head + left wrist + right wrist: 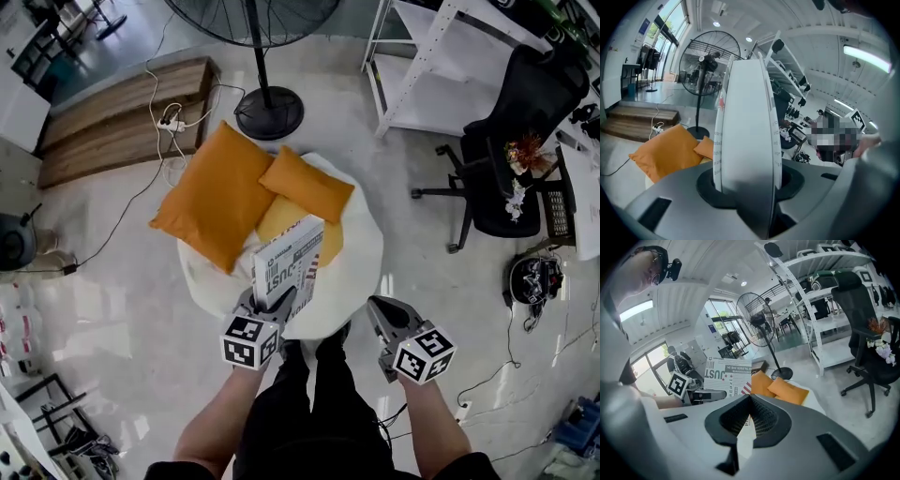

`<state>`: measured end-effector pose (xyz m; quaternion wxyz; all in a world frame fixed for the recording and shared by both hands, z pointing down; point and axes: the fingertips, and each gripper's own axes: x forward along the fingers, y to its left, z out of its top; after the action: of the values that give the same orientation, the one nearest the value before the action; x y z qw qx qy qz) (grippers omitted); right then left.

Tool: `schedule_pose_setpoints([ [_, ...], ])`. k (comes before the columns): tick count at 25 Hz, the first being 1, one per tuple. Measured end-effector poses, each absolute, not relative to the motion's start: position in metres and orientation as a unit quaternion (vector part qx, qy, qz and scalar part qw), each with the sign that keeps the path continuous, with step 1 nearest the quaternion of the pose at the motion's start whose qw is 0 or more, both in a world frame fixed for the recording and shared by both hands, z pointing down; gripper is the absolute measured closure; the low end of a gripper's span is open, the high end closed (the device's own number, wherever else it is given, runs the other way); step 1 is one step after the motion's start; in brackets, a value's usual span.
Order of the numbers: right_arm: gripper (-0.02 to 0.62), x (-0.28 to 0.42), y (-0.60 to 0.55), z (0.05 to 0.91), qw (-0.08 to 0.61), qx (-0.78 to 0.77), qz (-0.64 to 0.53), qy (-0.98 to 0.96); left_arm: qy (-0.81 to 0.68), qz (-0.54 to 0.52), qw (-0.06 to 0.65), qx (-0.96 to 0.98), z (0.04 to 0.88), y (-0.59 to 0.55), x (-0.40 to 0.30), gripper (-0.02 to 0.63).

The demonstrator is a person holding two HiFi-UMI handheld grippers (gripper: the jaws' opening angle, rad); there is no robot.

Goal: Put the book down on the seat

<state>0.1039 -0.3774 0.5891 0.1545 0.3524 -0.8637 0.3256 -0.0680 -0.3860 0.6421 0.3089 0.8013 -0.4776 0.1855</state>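
Observation:
The book [289, 261], white with black "JUST" print, stands upright over the near part of the round white seat [364, 246]. My left gripper [270, 306] is shut on its lower edge. In the left gripper view the book [746, 126] shows edge-on, clamped between the jaws of the left gripper [747, 187]. My right gripper [379, 311] hovers to the right of the book, over the seat's near right rim, apart from it. In the right gripper view the jaws of the right gripper [750, 398] meet with nothing between them, and the book [726, 377] shows beyond to the left.
Three orange cushions lie on the seat: a large one [217, 195] at the left, a small one [307, 183] at the back, one [279, 217] behind the book. A fan base [269, 112], a white shelf [427, 66], an office chair [511, 159] and wooden steps [122, 117] stand around.

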Motion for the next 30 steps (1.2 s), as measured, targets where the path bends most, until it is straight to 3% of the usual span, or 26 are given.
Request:
schedule_pose_setpoints([
  [14,0.586,0.096,-0.405,0.752,0.219,0.297,0.348,-0.862,-0.455,0.196,0.374,0.784,0.827,-0.424,-0.029,0.448],
  [30,0.586,0.101,-0.418,0.872,0.222,0.276,0.396,-0.847,-0.367,0.273,0.464,0.758,0.997,-0.431,0.023,0.448],
])
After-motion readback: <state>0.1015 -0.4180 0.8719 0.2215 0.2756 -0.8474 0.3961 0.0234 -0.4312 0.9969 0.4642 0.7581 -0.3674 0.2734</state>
